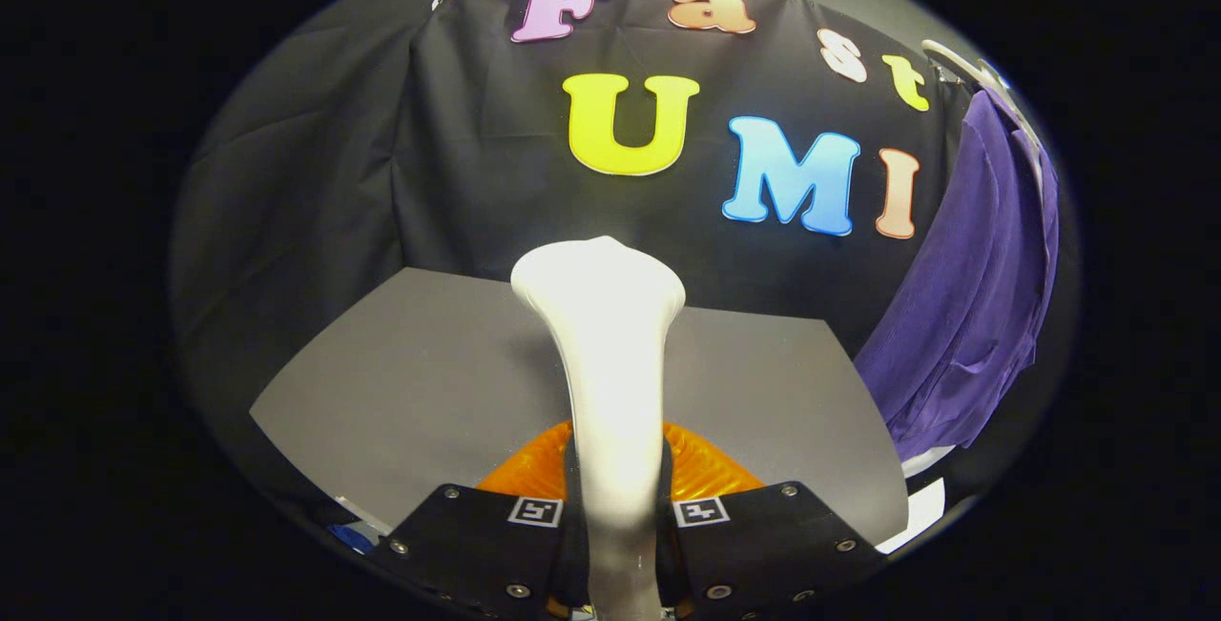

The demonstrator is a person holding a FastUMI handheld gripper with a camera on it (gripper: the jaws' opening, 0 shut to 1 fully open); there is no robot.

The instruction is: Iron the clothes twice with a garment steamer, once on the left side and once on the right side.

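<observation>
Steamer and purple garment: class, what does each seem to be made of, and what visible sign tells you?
Steamer, gripped between the fingers: probably smooth white moulded plastic with a soft sheen and an orange translucent ribbed part below. Purple garment, hanging beyond to the right: soft matte woven or knitted cloth, judging by its draped folds.

1. One garment steamer, white, its handle clamped between the jaws of the gripper, its wide head rising beyond them.
2. One orange base bulging just behind the handle, likely the steamer's tank.
3. One purple garment, hanging at the right of the booth.
4. One white hanger carrying it.
5. One grey surface under it all.
</observation>
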